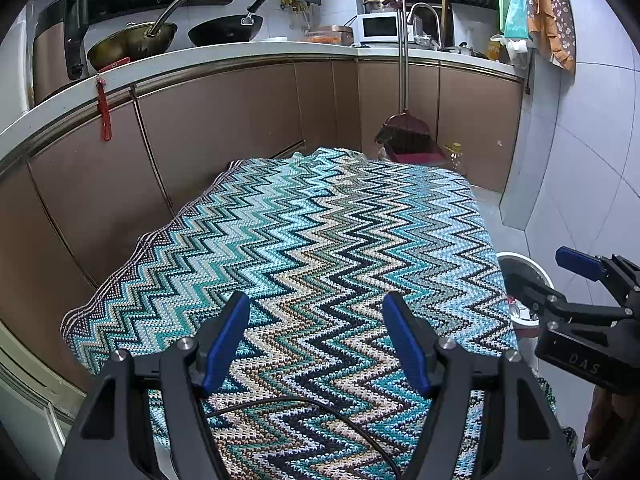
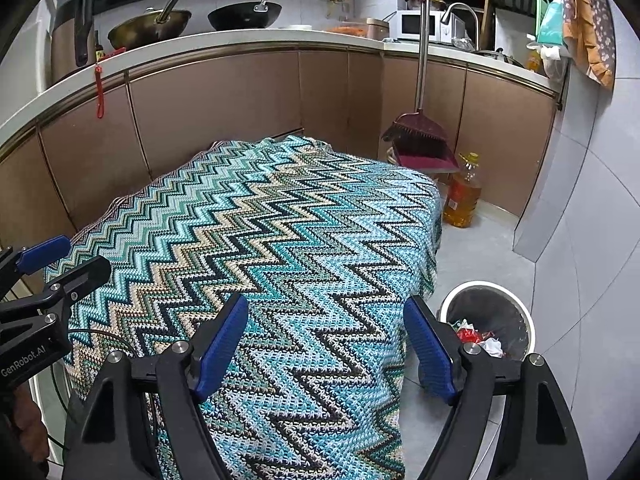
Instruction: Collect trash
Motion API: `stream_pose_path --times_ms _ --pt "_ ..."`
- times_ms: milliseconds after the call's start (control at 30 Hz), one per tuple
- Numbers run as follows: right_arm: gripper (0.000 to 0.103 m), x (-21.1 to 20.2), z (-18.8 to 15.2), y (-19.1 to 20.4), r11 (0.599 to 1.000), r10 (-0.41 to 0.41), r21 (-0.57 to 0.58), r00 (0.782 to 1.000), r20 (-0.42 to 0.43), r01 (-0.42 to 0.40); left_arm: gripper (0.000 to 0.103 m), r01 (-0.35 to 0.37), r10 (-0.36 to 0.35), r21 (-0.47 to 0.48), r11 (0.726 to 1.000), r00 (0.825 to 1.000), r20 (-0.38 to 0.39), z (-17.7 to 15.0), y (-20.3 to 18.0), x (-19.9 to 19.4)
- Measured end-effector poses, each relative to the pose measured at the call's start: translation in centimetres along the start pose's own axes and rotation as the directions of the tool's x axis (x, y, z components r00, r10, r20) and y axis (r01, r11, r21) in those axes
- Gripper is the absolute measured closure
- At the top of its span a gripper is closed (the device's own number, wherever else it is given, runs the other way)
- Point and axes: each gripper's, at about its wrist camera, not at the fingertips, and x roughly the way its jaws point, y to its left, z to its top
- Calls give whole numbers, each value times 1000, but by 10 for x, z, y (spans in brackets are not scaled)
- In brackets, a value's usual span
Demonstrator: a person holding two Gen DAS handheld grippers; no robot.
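Note:
A white-rimmed trash bin stands on the floor at the table's right front corner. Crumpled red and white trash lies inside it. My right gripper is open over the zigzag cloth near that corner, with nothing between its blue pads. My left gripper is open too and hovers empty above the cloth. No loose trash shows on the cloth. In the left wrist view the right gripper stands open in front of the bin. The right wrist view shows the left gripper at the left edge.
Brown cabinets and a white counter with two woks run along the left and back. A broom and dustpan lean in the far corner, beside an oil bottle on the floor. A black cable crosses the cloth near me.

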Motion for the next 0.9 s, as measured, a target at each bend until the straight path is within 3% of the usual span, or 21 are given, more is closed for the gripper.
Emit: stream_pose_path --times_ms 533,900 --pt "23 -9 1 -6 1000 -17 12 999 27 17 36 6 -5 -13 1000 999 53 6 -2 -9" --pt "22 -26 2 -31 997 -77 36 994 74 75 36 32 -30 -15 999 993 117 21 -17 -15"
